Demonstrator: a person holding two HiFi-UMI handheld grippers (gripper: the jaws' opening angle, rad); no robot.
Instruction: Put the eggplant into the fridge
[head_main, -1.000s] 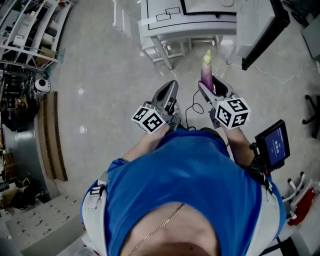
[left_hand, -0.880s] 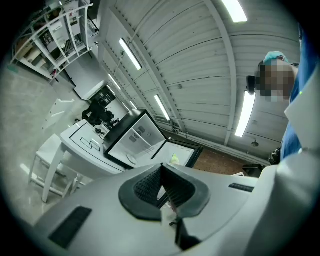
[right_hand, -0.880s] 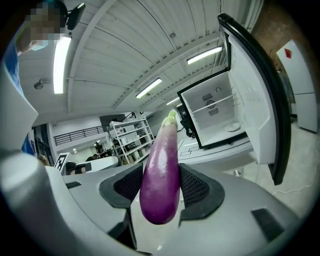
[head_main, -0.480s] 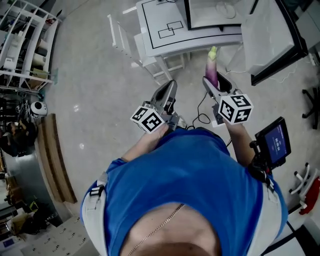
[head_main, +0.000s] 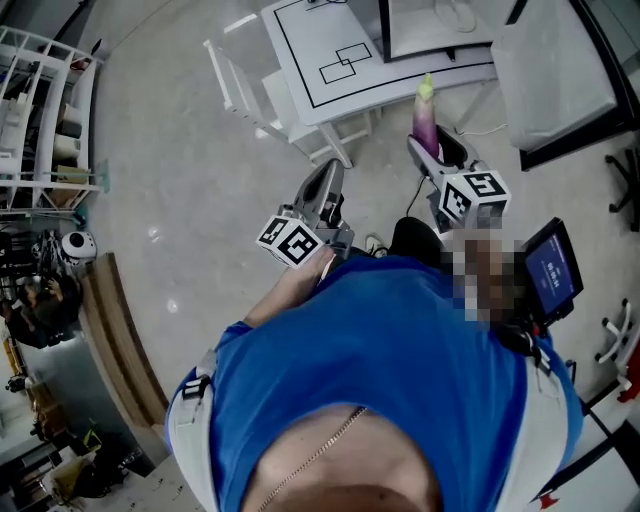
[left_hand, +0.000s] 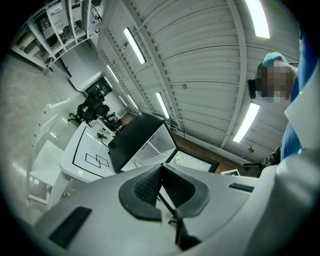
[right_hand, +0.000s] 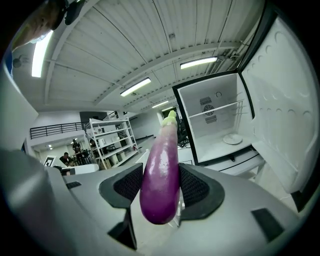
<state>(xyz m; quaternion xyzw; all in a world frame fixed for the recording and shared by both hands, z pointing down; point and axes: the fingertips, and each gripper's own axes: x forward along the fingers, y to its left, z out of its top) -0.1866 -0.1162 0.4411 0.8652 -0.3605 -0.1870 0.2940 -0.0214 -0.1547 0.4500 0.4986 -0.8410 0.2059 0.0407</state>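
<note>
A long purple eggplant (right_hand: 161, 175) with a pale green stem end stands upright between the pads of my right gripper (right_hand: 161, 187), which is shut on it. In the head view the eggplant (head_main: 425, 115) points away from me, toward the white fridge (head_main: 440, 25), above my right gripper (head_main: 432, 145). The fridge (right_hand: 215, 125) stands open and apart from the gripper, its door (right_hand: 285, 115) swung to the right and a small plate (right_hand: 232, 140) on its floor. My left gripper (head_main: 325, 175) is held at my left; its jaws (left_hand: 161, 172) are shut with nothing between them.
A white table (head_main: 330, 60) with black rectangles drawn on it stands beside the fridge, and a white frame (head_main: 245, 85) is at its left. Shelving racks (head_main: 50, 110) line the far left. A small screen (head_main: 550, 275) hangs at my right side. People sit far off (right_hand: 67, 157).
Both grippers have moved forward with the person; the table and open fridge have drawn nearer in the head view. The eggplant stays in the right gripper.
</note>
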